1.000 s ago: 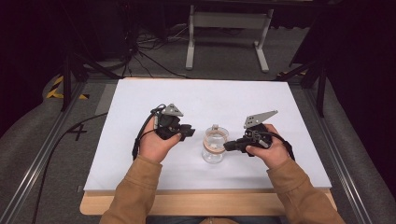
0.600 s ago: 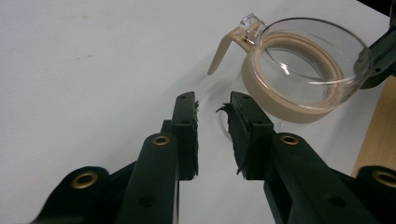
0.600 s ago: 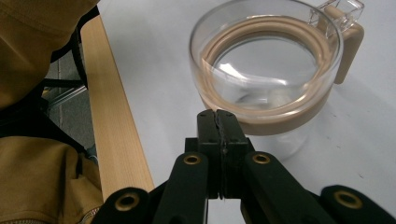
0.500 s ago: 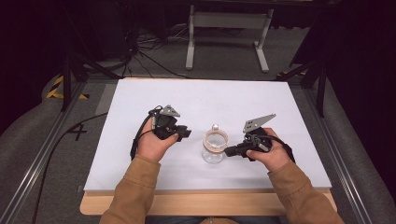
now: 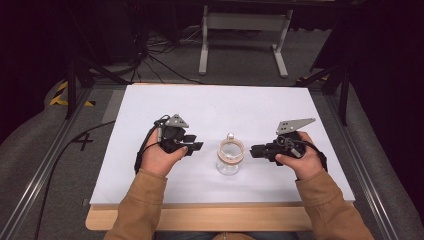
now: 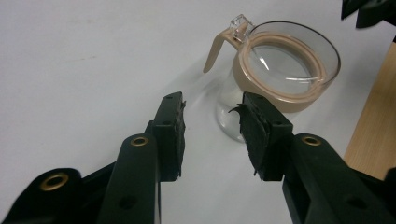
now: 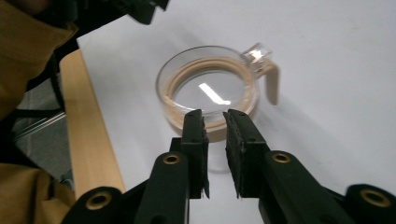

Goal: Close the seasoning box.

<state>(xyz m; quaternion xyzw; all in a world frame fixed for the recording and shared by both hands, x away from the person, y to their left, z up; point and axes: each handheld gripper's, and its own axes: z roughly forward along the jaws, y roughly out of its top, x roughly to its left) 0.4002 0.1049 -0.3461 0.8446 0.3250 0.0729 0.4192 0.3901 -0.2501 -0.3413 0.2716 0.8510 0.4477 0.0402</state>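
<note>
Since both claws are empty, the left claw (image 6: 212,135) wide open and the right claw (image 7: 215,140) open a little, we should slowly grip the jar (image 5: 229,159) from both sides.

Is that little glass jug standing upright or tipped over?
Upright. The glass jug rests on its base on the white table, its round rim facing up, tan handle beside it.
</note>
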